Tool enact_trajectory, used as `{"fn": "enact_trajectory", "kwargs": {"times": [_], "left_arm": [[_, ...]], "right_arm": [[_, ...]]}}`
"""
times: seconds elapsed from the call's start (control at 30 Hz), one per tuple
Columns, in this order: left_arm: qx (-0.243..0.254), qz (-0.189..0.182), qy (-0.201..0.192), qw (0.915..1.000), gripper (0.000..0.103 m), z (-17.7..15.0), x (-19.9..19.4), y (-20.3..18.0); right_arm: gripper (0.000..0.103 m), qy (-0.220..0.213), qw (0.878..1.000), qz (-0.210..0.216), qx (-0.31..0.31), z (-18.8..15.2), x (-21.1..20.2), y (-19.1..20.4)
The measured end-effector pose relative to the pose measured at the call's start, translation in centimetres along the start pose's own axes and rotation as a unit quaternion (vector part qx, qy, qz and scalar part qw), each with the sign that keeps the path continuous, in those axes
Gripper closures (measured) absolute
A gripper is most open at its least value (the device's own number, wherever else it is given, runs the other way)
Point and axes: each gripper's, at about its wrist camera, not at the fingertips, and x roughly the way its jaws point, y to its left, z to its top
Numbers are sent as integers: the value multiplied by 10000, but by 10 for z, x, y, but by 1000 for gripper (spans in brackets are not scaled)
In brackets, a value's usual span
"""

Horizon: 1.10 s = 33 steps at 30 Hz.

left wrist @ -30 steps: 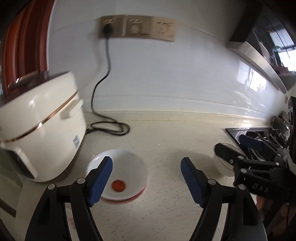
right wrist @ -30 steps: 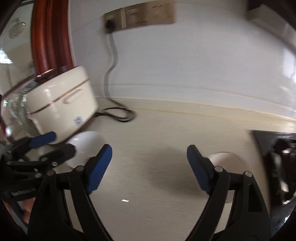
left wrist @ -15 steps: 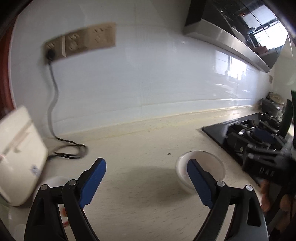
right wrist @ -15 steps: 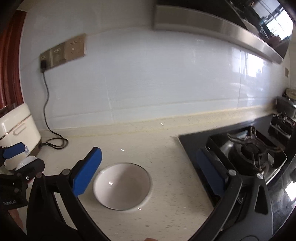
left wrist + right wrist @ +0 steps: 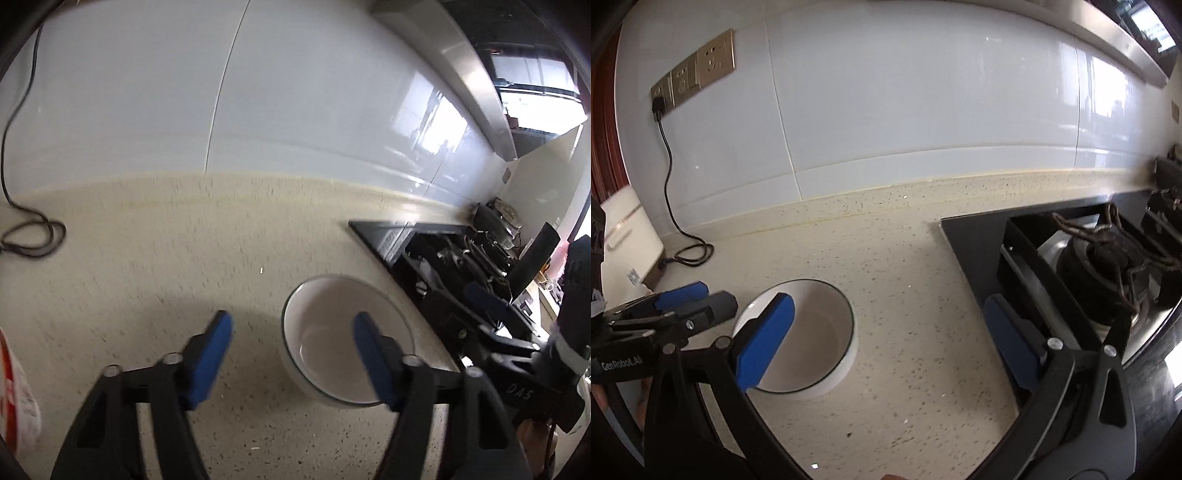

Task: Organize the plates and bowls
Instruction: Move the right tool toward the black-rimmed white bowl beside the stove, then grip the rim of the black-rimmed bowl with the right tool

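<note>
Both claws swung from the rice cooker toward the white bowl. The left claw was narrowing, pinching nothing; the right claw stood spread wide above the bench.

A glossy white ceramic bowl sits on a speckled cream stone tabletop with a smooth polished finish, below shiny white wall tiles. Matt black plastic arms with smooth blue pads form the right hand-held gripper. The black glass hob gleams beneath rough dark metal pan supports and a brushed steel hood edge.
</note>
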Motion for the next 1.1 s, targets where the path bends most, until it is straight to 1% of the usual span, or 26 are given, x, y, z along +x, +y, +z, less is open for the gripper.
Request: {"fn": "enact_trajectory", "kwargs": {"times": [0.07, 0.13, 0.2, 0.23, 0.33, 0.43, 0.47, 0.57, 0.67, 0.7, 0.77, 0.8, 0.97, 1.1], "left_arm": [[-65, 13, 106, 9999, 43, -3, 6, 4], [-172, -112, 171, 9996, 43, -4, 10, 8], [-263, -194, 239, 9992, 43, -4, 12, 8], [-253, -194, 267, 9991, 43, -5, 13, 7], [-259, -170, 396, 9987, 51, -7, 18, 7], [-349, -292, 521, 9976, 58, -9, 22, 7], [-343, -300, 559, 9974, 61, -10, 24, 6], [-306, -297, 642, 9970, 67, -13, 30, 4], [-285, -228, 623, 9974, 72, -13, 30, 3], [-306, -248, 622, 9973, 72, -13, 30, 4], [-334, -267, 619, 9972, 73, -14, 28, 6], [-325, -265, 618, 9972, 73, -14, 28, 6], [-223, -245, 598, 9977, 74, -13, 28, 3], [-166, -263, 620, 9976, 76, -14, 29, 1]], "right_arm": [[3, 37, 10000, -22, -15, 0, 3, 0], [6, 71, 10000, -45, 0, -1, 7, -2], [14, 172, 9998, 10, 28, -3, 13, -4], [19, 305, 9995, 89, 78, -4, 17, -5], [23, 531, 9980, 257, 211, -6, 24, -8], [34, 634, 9976, 196, 214, -8, 27, -9], [40, 709, 9970, 213, 226, -9, 29, -9], [51, 823, 9958, 370, 177, -10, 33, -4], [56, 777, 9965, 303, -22, -10, 31, 3], [58, 782, 9964, 317, -35, -10, 31, 4], [64, 794, 9960, 406, -31, -10, 31, 4], [66, 791, 9959, 445, -44, -10, 31, 5], [79, 792, 9953, 525, -183, -7, 31, 13], [85, 871, 9941, 562, -307, -9, 34, 19]]}}
